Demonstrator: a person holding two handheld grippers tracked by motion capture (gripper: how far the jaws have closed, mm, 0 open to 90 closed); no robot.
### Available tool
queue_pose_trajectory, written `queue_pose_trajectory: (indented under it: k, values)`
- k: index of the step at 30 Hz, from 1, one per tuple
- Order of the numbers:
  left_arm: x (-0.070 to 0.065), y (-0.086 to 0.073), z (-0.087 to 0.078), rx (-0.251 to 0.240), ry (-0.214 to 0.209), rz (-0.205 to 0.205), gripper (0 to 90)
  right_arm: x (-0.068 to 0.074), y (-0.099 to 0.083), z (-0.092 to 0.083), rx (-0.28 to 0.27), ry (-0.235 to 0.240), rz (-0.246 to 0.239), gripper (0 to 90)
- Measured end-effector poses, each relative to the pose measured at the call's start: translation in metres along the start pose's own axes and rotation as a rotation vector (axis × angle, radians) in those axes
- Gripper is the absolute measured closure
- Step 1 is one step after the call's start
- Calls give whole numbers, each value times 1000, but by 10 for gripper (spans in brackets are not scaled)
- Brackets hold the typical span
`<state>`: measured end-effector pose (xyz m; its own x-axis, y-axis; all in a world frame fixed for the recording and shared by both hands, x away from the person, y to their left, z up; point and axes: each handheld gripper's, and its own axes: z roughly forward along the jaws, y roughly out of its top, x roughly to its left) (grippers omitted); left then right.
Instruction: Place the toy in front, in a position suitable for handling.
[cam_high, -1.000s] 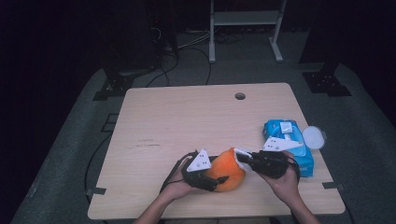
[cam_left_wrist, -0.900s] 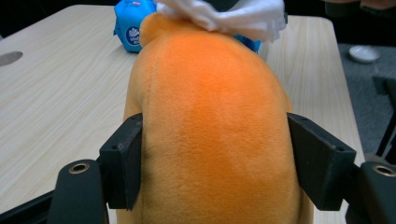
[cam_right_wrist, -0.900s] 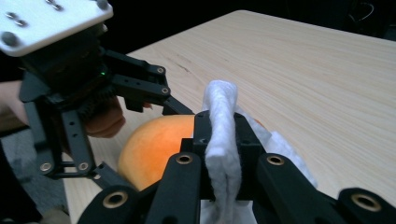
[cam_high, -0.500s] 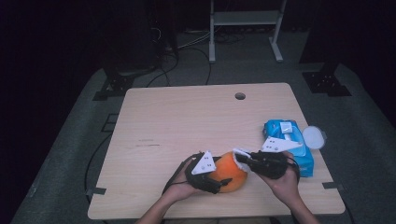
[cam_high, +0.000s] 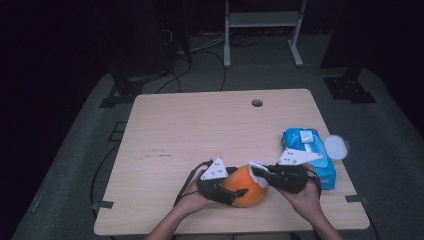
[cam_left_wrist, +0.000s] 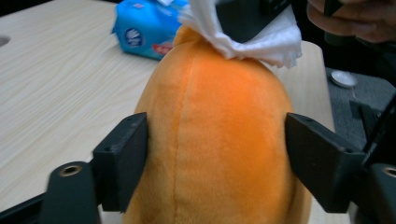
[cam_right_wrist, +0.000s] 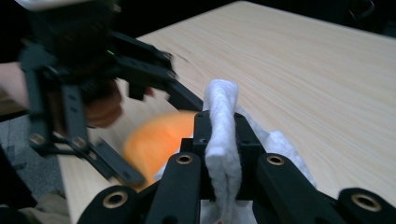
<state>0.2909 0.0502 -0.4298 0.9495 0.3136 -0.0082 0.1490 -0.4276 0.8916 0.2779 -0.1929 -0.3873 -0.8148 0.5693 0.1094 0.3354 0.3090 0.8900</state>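
An orange plush toy (cam_high: 247, 186) lies near the table's front edge. My left gripper (cam_high: 235, 186) has it between its jaws, and both pads (cam_left_wrist: 123, 163) touch its sides. These jaws have just been opening a little, with the plush (cam_left_wrist: 219, 140) still between them. My right gripper (cam_high: 257, 172) comes in from the right, shut on a folded white wipe (cam_right_wrist: 220, 112). The wipe (cam_left_wrist: 261, 37) rests against the toy's far end. In the right gripper view, the toy (cam_right_wrist: 159, 140) is a blurred orange patch below the wipe.
A blue pack of wipes (cam_high: 307, 150) lies right of the right hand, with a round white lid (cam_high: 336, 147) at the table's right edge. The wooden table (cam_high: 210, 130) has a cable hole (cam_high: 257, 103) at the back. A metal frame stands on the floor behind.
The left gripper shifted slightly against the plush and back. The right gripper and its wipe stay at the toy's end.
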Motion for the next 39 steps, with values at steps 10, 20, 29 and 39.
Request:
queue_pose_trajectory:
  k: [10, 20, 29, 39]
  values:
    - [-5, -1, 2, 4, 1, 33, 278, -20, -11, -4, 16, -52, 50, 814]
    - [-5, 0, -1, 11, -33, 26, 228, 3, -4, 3, 31, 13, -7, 825]
    - [10, -14, 8, 53, -64, -104, 56, -18, -12, -2, 19, 43, 70, 825]
    - [-5, -2, -3, 39, 97, 102, 334, -11, -5, -1, -23, 30, 53, 825]
